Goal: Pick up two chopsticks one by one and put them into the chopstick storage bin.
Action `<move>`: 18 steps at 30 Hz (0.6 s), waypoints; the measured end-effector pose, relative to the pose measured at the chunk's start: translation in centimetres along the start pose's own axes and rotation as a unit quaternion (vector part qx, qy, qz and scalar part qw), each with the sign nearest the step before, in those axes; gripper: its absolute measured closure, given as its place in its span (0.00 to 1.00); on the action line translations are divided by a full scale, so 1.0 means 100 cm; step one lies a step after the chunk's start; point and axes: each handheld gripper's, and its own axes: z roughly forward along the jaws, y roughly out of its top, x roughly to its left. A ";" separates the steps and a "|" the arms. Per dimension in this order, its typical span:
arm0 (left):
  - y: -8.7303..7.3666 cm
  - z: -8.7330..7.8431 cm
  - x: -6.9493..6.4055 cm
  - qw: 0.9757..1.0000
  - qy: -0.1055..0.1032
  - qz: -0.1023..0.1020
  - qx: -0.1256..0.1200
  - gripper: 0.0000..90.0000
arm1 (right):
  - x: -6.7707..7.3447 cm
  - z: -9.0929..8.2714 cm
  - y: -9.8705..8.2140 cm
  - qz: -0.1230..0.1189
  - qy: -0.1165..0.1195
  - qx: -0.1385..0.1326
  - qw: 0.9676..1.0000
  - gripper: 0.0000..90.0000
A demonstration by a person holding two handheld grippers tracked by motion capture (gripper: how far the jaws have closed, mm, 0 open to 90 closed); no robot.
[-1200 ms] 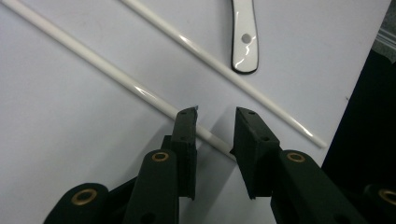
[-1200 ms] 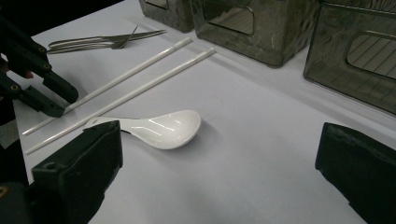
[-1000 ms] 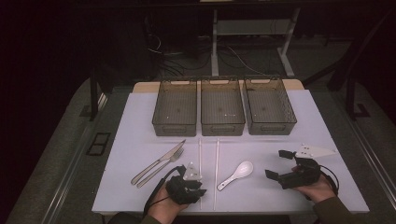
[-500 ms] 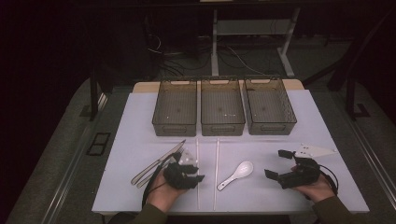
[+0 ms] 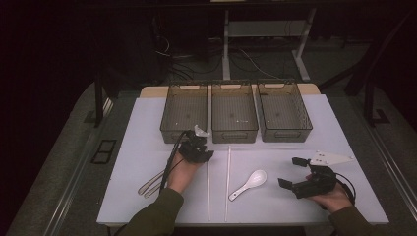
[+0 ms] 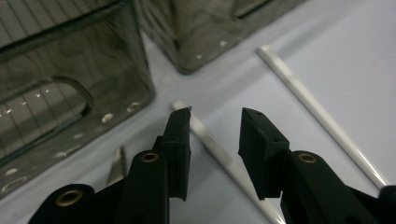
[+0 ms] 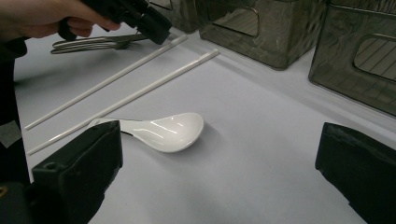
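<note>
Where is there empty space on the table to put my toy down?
Free: right of the spoon, below the right bin; also the far-left table beside the left bin. Crowded: around the chopsticks and fork.

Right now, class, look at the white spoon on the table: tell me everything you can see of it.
The white spoon is a glossy soup spoon, ceramic by its look, with a deep rounded bowl and a short handle. It lies flat on the white table, bowl up and empty, handle pointing toward the person's edge. It sits just right of the two chopsticks, apart from them, and in front of the right gripper, whose jaws stand wide open. Nothing but the table touches it.
</note>
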 end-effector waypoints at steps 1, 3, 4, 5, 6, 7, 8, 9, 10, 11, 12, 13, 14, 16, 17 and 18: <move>0.001 0.003 0.003 1.000 0.003 -0.005 0.004 0.71 | 0.000 0.000 0.000 0.000 0.001 0.001 1.000 0.01; 0.002 0.008 0.006 1.000 0.005 -0.018 0.001 0.72 | 0.000 0.000 0.000 0.000 0.000 0.001 1.000 0.01; 0.003 0.010 0.007 1.000 0.005 -0.023 0.002 0.72 | 0.000 0.000 0.000 0.000 0.000 0.001 1.000 0.01; 0.003 0.013 0.008 1.000 0.006 -0.025 0.002 0.74 | 0.000 0.000 0.000 0.000 0.001 0.001 1.000 0.01; 0.004 0.015 0.009 1.000 0.005 -0.029 0.001 0.75 | 0.000 0.000 0.000 0.000 0.001 0.001 1.000 0.01; 0.004 0.016 0.009 0.999 0.006 -0.031 0.002 0.76 | 0.000 0.000 0.000 0.000 0.001 0.001 1.000 0.01; 0.004 0.018 0.010 0.999 0.006 -0.034 0.002 0.77 | 0.000 0.000 0.000 0.001 0.001 0.001 1.000 0.01; 0.005 0.019 0.010 0.999 0.007 -0.038 -0.001 0.77 | 0.000 0.000 0.000 0.001 0.001 0.001 1.000 0.01; 0.005 0.020 0.009 0.999 0.008 -0.038 -0.002 0.79 | 0.000 0.000 0.000 0.000 0.001 0.000 1.000 0.01; 0.005 0.020 0.009 0.999 0.011 -0.034 -0.001 0.79 | 0.000 0.000 0.000 0.000 0.001 0.000 1.000 0.01; 0.006 0.020 0.008 0.999 0.012 -0.034 -0.002 0.80 | 0.000 0.000 0.000 0.001 0.001 0.000 1.000 0.01; 0.006 0.020 0.007 0.999 0.014 -0.031 -0.002 0.80 | 0.000 0.000 0.000 0.001 0.001 0.000 1.000 0.01; 0.006 0.020 0.006 1.000 0.013 -0.026 -0.001 0.85 | 0.000 0.000 0.000 0.001 0.001 0.001 1.000 0.01; 0.006 0.021 0.002 1.000 0.018 -0.012 0.002 0.88 | 0.000 0.000 0.000 0.000 0.001 0.000 1.000 0.01; 0.007 0.021 0.001 1.000 0.019 -0.008 0.004 0.88 | 0.000 0.000 0.000 0.000 0.001 0.000 1.000 0.01; 0.008 0.022 0.001 1.000 0.018 -0.008 0.005 0.89 | 0.000 0.000 0.000 0.000 0.001 0.000 1.000 0.01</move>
